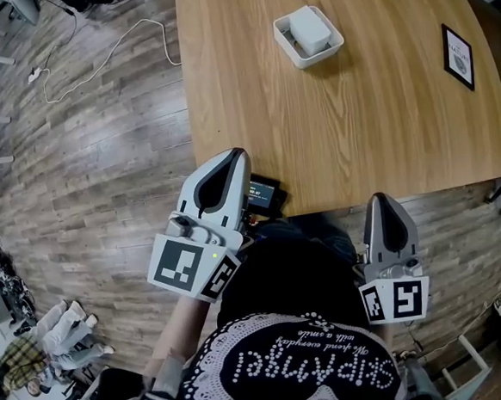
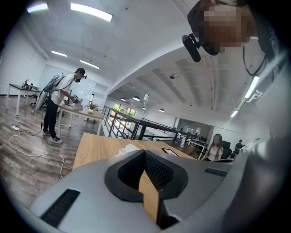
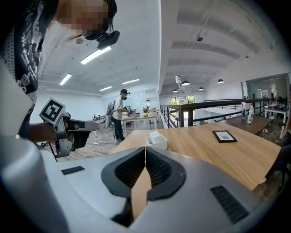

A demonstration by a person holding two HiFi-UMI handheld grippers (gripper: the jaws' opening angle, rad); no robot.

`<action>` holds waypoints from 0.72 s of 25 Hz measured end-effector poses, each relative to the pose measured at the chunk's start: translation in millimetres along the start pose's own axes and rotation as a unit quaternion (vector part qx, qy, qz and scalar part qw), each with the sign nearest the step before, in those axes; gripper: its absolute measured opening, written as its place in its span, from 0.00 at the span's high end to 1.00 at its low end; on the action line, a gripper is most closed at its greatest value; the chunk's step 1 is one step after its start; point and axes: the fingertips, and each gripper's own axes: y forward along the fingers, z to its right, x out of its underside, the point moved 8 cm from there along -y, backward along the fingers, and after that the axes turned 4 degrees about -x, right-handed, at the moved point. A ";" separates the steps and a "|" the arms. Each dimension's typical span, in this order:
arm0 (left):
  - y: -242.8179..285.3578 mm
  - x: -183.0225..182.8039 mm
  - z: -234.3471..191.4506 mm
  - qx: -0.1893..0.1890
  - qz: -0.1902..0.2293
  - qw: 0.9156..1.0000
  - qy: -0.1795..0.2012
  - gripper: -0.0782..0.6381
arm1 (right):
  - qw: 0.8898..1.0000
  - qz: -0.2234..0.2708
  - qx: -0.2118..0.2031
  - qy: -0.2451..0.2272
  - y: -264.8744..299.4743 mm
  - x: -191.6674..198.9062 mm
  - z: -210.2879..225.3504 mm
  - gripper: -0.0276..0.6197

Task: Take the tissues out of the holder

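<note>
L gripper [image 1: 232,156] & R gripper [image 1: 380,200] are hovering by the wood table's [image 1: 383,124] near edge, both w/ jaws closed together, nothing btwn them. White tissue holder [image 1: 313,60] is sitting well apart, further along the tabletop, w/ tissues [image 1: 309,28] lying inside.

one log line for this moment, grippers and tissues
stage: not started | left gripper: shut, empty | right gripper: shut, empty | tissues: in holder on table, untouched

White holder [image 1: 286,38], white tissues [image 1: 309,28]; pale wood-grain table [image 1: 383,132]; grey-brown plank floor [image 1: 99,146]; black-framed picture [image 1: 458,56].
</note>
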 end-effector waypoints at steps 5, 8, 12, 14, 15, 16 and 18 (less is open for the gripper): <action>4.8 -0.5 2.7 -0.014 -0.004 1.000 0.000 0.88 | 1.000 -0.001 -0.007 0.005 3.9 -1.6 9.5 0.94; 9.5 -4.1 8.2 -0.025 0.003 1.000 -0.002 0.88 | 1.000 0.005 -0.019 0.007 10.5 -8.8 20.1 0.94; 9.9 -7.4 13.9 -0.045 0.011 0.999 -0.006 0.88 | 0.999 0.007 -0.042 0.001 22.1 -16.6 31.0 0.94; 9.4 -8.9 14.7 -0.055 0.014 0.998 -0.006 0.88 | 0.999 0.007 -0.054 -0.002 28.6 -18.9 33.5 0.94; 8.6 -9.7 15.1 -0.059 0.015 0.998 -0.006 0.88 | 0.998 0.007 -0.059 -0.002 30.9 -19.6 33.9 0.94; 7.7 -10.5 15.5 -0.063 0.016 0.998 -0.006 0.88 | 0.998 0.006 -0.063 -0.003 32.6 -20.1 33.9 0.94; 6.9 -11.9 15.9 -0.068 0.018 0.997 -0.007 0.88 | 0.997 0.005 -0.071 -0.004 35.8 -20.6 34.2 0.94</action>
